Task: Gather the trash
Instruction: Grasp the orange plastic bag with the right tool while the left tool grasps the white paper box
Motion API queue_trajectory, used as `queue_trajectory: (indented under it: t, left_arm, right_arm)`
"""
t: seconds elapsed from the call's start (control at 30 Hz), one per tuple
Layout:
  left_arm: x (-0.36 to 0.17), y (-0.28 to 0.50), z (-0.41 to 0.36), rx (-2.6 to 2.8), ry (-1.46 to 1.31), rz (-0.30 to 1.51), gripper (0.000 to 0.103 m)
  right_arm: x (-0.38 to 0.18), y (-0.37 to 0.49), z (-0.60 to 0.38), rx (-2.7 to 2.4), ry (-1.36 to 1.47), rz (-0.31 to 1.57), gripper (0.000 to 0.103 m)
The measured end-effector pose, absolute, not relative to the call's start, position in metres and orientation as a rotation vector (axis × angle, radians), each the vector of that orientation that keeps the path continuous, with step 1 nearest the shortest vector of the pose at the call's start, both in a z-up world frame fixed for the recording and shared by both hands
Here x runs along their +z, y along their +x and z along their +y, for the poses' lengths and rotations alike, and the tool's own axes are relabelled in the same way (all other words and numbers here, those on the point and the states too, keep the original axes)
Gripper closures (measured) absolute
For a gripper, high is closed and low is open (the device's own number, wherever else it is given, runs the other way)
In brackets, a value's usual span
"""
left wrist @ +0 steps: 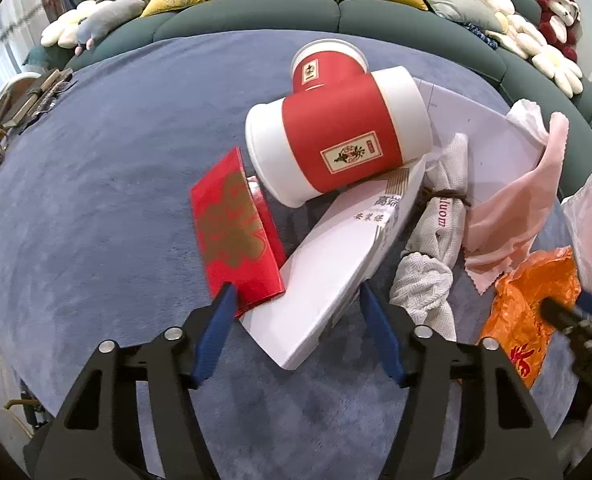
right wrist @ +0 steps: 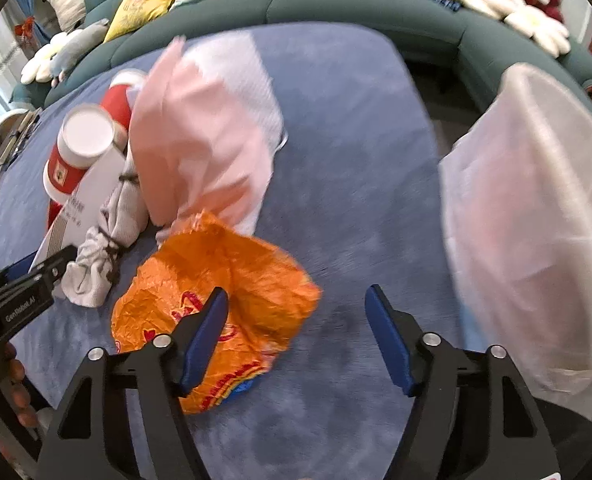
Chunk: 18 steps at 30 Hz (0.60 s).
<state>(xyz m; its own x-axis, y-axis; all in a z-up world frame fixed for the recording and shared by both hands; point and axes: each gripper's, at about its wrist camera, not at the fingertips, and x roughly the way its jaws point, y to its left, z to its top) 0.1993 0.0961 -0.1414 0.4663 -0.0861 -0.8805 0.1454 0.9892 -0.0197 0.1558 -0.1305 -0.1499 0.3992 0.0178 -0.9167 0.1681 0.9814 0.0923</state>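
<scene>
Trash lies on a blue cloth-covered table (left wrist: 96, 184). My left gripper (left wrist: 296, 300) is open, its fingers either side of the near end of a white flat box (left wrist: 327, 264). A red envelope (left wrist: 236, 236) lies beside its left finger. Two red-and-white paper cups (left wrist: 335, 136) lie on their sides behind the box. A grey tied cloth (left wrist: 435, 240), a pink cloth (left wrist: 511, 216) and an orange wrapper (right wrist: 216, 288) lie to the right. My right gripper (right wrist: 296, 304) is open, its left finger over the orange wrapper's right part. A white translucent bag (right wrist: 535, 216) hangs at the right.
A green sofa (left wrist: 256, 12) with yellow and pale cushions and plush toys curves behind the table. Glasses and small items (left wrist: 40, 96) sit at the table's far left edge. White paper (left wrist: 483, 136) lies under the cloths.
</scene>
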Motion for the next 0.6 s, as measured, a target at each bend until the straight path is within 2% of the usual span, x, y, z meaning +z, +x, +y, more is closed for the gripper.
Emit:
queue_trajectory:
  t: [0.1, 0.2, 0.37, 0.6]
  left_arm:
    - [-0.140, 0.197, 0.093, -0.176, 0.078, 1.069, 0.061]
    - [-0.139, 0.194, 0.089, -0.198, 0.087, 1.075, 0.071]
    - [-0.130, 0.186, 0.084, -0.217, 0.064, 1.084, 0.078]
    - [-0.097, 0.163, 0.073, -0.236, 0.035, 1.037, 0.081]
  right_arm:
    - [-0.156, 0.159, -0.119, -0.060, 0.169, 1.169, 0.053]
    - [-0.154, 0.163, -0.108, -0.029, 0.152, 1.158, 0.074]
    - [-0.142, 0.164, -0.096, 0.007, 0.159, 1.135, 0.093]
    - [-0.097, 0.144, -0.100, -0.003, 0.161, 1.045, 0.094]
